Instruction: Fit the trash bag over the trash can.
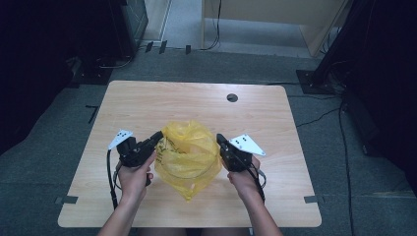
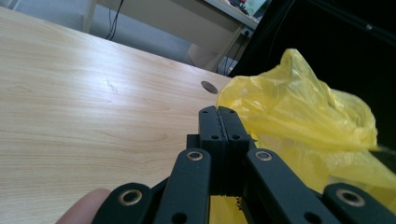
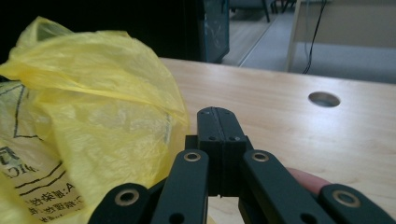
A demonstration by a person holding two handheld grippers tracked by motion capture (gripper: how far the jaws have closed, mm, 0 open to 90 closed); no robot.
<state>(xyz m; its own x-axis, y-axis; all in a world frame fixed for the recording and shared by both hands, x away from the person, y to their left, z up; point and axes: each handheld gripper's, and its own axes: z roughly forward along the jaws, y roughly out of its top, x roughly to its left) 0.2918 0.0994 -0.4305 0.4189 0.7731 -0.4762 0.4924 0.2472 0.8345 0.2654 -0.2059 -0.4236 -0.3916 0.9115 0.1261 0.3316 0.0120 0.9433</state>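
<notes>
At the near middle of the wooden table (image 1: 147, 98) sits the yellow plastic bag (image 1: 189, 152), crumpled and puffed up, with black printing on its side and a ring-shaped outline showing through the film. I have the left gripper (image 1: 158, 135) at its left flank and the right gripper (image 1: 219, 138) at its right, each right beside the plastic; both have their jaws pressed together with nothing between them that I can see in either gripper view. To handle the bag well I judge I must spread the jaws first, then pinch a loose fold near the top rather than the taut side, where the thin film could slip or tear. The tabletop is pale wood grain with a round cable hole (image 1: 232, 97) at the far edge. Beyond lie grey carpet (image 1: 49, 142), trailing cables and dark equipment.
</notes>
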